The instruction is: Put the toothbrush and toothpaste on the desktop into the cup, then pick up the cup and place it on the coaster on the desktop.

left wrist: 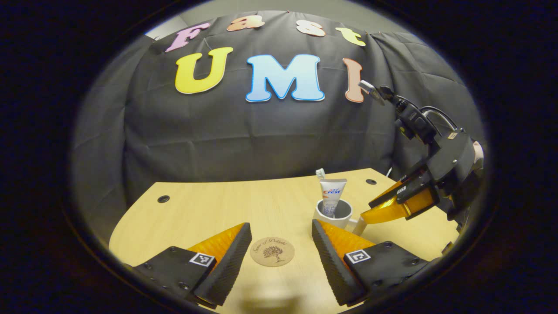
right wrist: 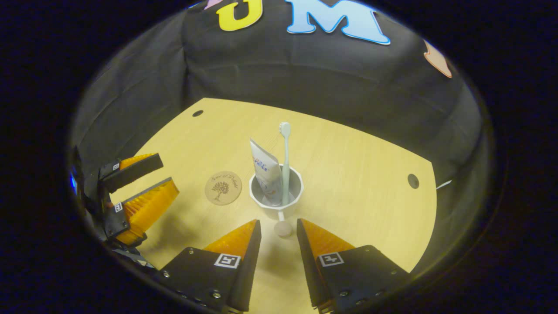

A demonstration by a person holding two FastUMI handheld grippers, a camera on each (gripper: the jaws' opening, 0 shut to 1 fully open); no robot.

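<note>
While the cup (right wrist: 276, 192) stands on the wooden desk (right wrist: 370, 183) with toothbrush (right wrist: 285, 161) and toothpaste (right wrist: 266, 172) inside, round coaster (right wrist: 223, 187) just beside it, right gripper (right wrist: 279, 229) open and empty, handle between its tips, left gripper (left wrist: 281, 235) open wide, holding nothing, coaster between its fingers

The white cup (right wrist: 276, 192) stands upright on the bench, just ahead of the right tongs (right wrist: 279, 233), its stubby handle (right wrist: 282, 226) pointing back into the gap between their open tips. Inside it, a pale toothbrush (right wrist: 285, 163) stands nearly upright, bristles up, beside a white toothpaste tube (right wrist: 266, 172) leaning left, crimped end up. The round cork coaster (left wrist: 272, 251), printed with a tree, lies flat and bare between the spread left tongs (left wrist: 281, 231), near the cup's left.
</note>
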